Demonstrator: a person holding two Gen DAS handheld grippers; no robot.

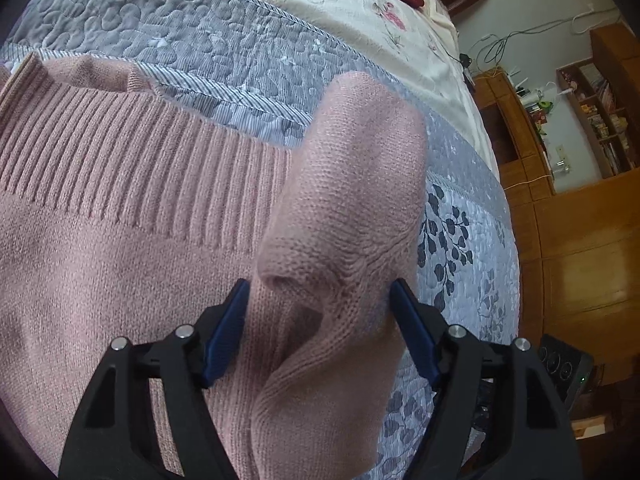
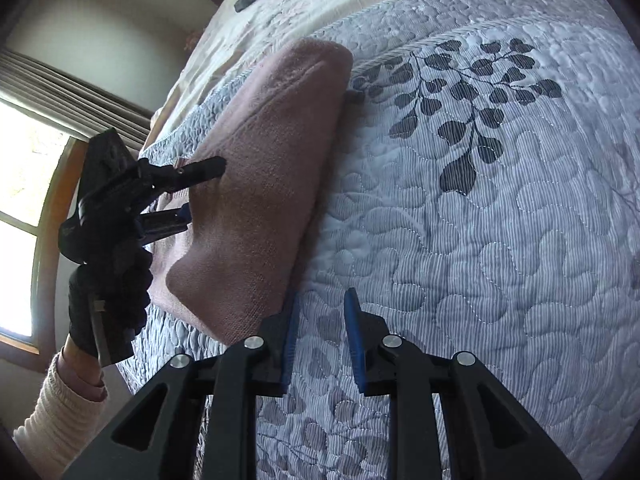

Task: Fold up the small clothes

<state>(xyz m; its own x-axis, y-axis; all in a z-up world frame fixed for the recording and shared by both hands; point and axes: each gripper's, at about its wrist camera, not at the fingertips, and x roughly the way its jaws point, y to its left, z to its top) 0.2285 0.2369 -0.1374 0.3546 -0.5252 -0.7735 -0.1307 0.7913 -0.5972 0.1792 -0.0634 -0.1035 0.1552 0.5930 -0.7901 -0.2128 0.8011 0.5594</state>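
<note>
Closest in, the left tool [image 1: 320, 292] had its blue pads spread wide, one on each side of a raised fold of the pink sweater [image 1: 120, 240], so it was straddling the knit but not pinching it as far as I could see. That fold looked like a sleeve [image 1: 356, 184] bunched up and lying over the body of the sweater, with the ribbed band [image 1: 132, 152] running off to the left beyond it. The right tool [image 2: 320, 324] was released too, holding nothing and hovering over the bare quilt [image 2: 500, 240] just beside the sweater's near edge. From that side you could see a gloved hand [image 2: 108, 300] holding the left tool at the sweater, which lay flat on the bed with one end already rounded over. Further back was the floral bedspread [image 1: 360, 12] and wooden shelves [image 1: 592, 120]. My guess is this was mid-fold, at the sleeve-tucking step. The next move probably calls for closing the left tool on the fold and laying it flat across the body, with the right coming in to take the near edge.
</note>
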